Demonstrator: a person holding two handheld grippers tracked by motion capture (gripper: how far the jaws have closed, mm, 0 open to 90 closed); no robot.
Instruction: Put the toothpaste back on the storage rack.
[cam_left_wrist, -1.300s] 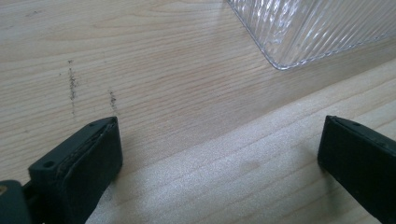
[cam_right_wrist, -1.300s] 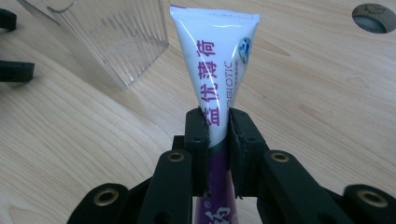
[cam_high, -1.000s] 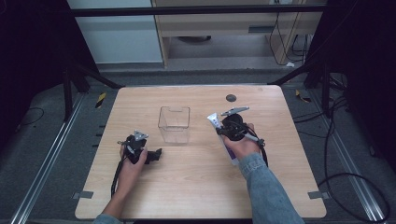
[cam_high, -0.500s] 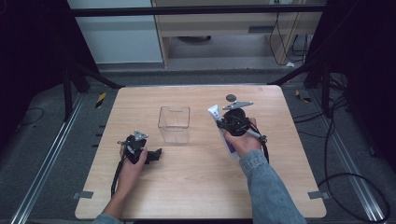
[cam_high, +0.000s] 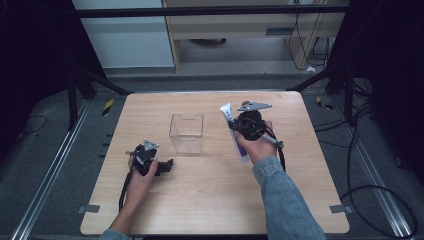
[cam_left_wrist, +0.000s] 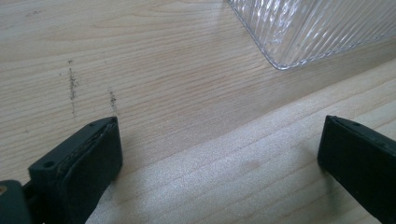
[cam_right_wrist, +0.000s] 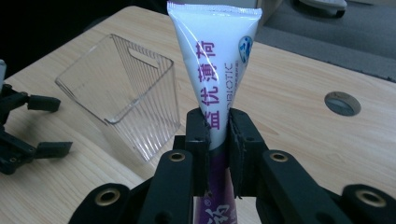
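A white and purple toothpaste tube (cam_right_wrist: 215, 60) stands nearly upright between the jaws of my right gripper (cam_right_wrist: 217, 122), which is shut on its middle. In the high view that right gripper (cam_high: 236, 128) is held above the table's right half, and the tube (cam_high: 226, 113) slants from its white crimped end down to its purple end by the hand. A clear ribbed plastic container (cam_high: 186, 133) stands mid-table to the tube's left. My left gripper (cam_high: 167, 165) rests on the table near the container's front left, its jaws wide apart (cam_left_wrist: 219, 149) over bare wood.
The container's corner (cam_left_wrist: 317, 28) lies just ahead of the left gripper's jaws. A round grey grommet (cam_right_wrist: 342, 103) is set in the tabletop at the far right. In the right gripper view the left gripper (cam_right_wrist: 28, 126) sits beyond the container (cam_right_wrist: 126, 93). Cables and rails run around the wooden table (cam_high: 210, 200).
My right gripper has risen with the tube and shifted slightly toward the table's far side, now covering the grommet in the high view. The left gripper has stayed put.
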